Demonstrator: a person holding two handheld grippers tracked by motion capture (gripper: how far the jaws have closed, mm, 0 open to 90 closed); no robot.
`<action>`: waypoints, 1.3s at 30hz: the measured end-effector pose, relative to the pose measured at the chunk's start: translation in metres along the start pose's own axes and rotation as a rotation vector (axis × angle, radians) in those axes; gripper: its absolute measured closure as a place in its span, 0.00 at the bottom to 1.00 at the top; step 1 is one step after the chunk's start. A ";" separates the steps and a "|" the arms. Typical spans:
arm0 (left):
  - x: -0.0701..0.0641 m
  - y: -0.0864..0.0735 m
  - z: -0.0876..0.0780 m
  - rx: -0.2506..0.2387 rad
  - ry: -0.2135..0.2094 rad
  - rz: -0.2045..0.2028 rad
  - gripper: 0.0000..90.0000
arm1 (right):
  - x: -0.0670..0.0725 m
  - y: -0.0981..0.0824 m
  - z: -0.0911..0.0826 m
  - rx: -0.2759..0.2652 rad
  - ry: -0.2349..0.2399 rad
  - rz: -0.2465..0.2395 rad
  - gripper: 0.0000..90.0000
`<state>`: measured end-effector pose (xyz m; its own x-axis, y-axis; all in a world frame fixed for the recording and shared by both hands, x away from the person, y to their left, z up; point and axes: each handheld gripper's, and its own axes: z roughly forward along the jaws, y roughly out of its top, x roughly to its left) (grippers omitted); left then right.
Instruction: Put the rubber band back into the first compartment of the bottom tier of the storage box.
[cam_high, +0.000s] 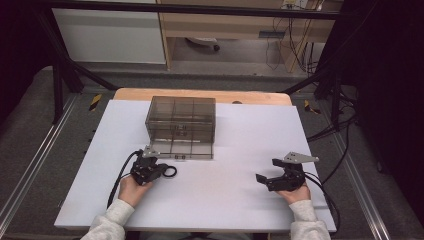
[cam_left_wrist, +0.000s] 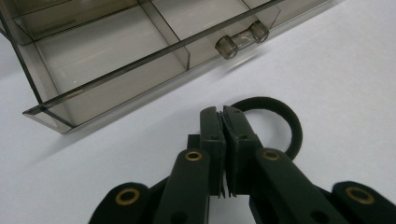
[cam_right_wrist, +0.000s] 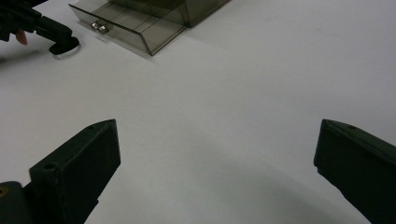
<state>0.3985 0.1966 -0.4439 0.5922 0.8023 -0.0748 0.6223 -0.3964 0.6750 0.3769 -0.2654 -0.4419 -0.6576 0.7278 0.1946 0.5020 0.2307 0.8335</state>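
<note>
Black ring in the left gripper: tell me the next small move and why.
Probably carry the ring forward over the open drawer and release it there. The left gripper is shut on the ring, just short of the drawer's front wall, and the compartments look empty. The right gripper is open and well off to the side, so it is not in the way.

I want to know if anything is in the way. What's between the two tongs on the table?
Nothing: in the high view, bare white table lies between the left tongs, shut on a black ring, and the open right tongs.
</note>
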 end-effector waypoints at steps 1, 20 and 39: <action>0.000 0.000 0.000 -0.001 0.000 -0.001 0.96 | 0.000 0.000 0.000 0.001 0.000 0.002 0.01; -0.004 0.003 -0.006 -0.021 -0.024 0.005 0.96 | 0.000 0.000 0.000 0.001 0.000 -0.001 0.01; -0.007 0.005 -0.013 -0.034 -0.029 0.022 0.96 | 0.000 0.000 0.000 0.003 0.001 -0.002 0.01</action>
<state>0.3911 0.1944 -0.4304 0.6208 0.7798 -0.0806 0.5911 -0.3981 0.7015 0.3769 -0.2654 -0.4420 -0.6592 0.7268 0.1929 0.5018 0.2341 0.8327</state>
